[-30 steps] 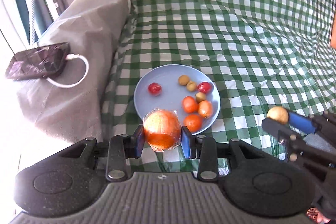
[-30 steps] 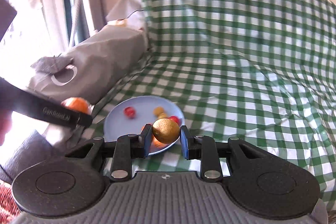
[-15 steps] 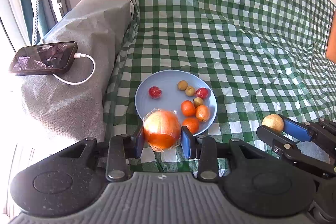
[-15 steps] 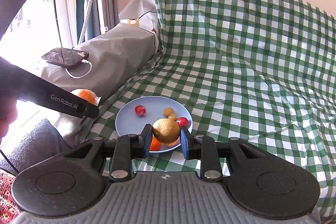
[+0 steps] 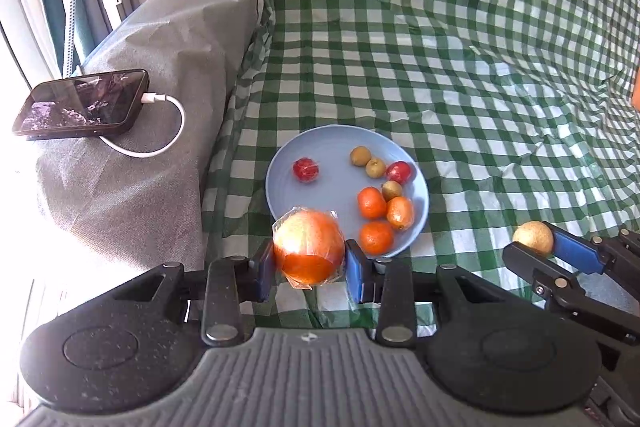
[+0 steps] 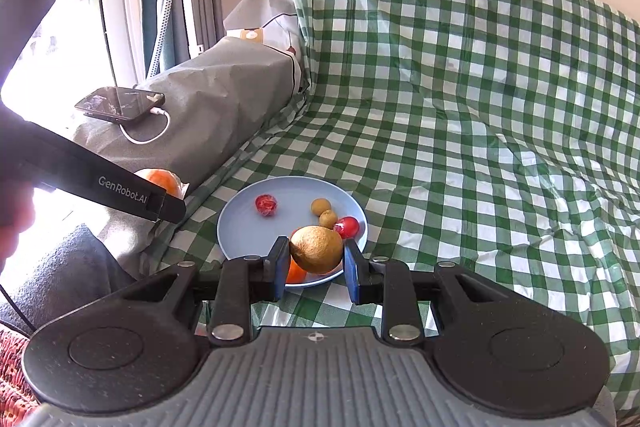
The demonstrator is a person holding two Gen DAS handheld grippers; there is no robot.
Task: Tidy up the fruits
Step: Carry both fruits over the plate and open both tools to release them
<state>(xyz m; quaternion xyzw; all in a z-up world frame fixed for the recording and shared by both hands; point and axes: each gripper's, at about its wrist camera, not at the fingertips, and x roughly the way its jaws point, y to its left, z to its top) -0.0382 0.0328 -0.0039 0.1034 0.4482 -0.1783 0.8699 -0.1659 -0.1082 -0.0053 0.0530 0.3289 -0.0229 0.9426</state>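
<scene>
My left gripper (image 5: pixel 310 269) is shut on a large plastic-wrapped orange (image 5: pixel 309 246), held above the near rim of a blue plate (image 5: pixel 332 183). The plate lies on the green checked cloth and holds several small fruits: red ones, brownish-green ones and small oranges (image 5: pixel 371 203). My right gripper (image 6: pixel 316 267) is shut on a round brown fruit (image 6: pixel 317 249), held above the plate's (image 6: pixel 240 227) near edge. In the left wrist view the right gripper (image 5: pixel 540 251) is at the right with that fruit (image 5: pixel 533 237). In the right wrist view the left gripper's arm crosses the left side with the orange (image 6: pixel 162 183) behind it.
A grey-covered armrest (image 5: pixel 160 75) stands left of the plate, with a phone (image 5: pixel 82 105) on a white charging cable (image 5: pixel 160 143) lying on it. The checked cloth (image 5: pixel 460 47) runs up the backrest behind. A window and curtain are at far left.
Both grippers have pulled back and risen a little with their fruits still held; the plate looks smaller and farther, and more of the armrest and phone shows.
</scene>
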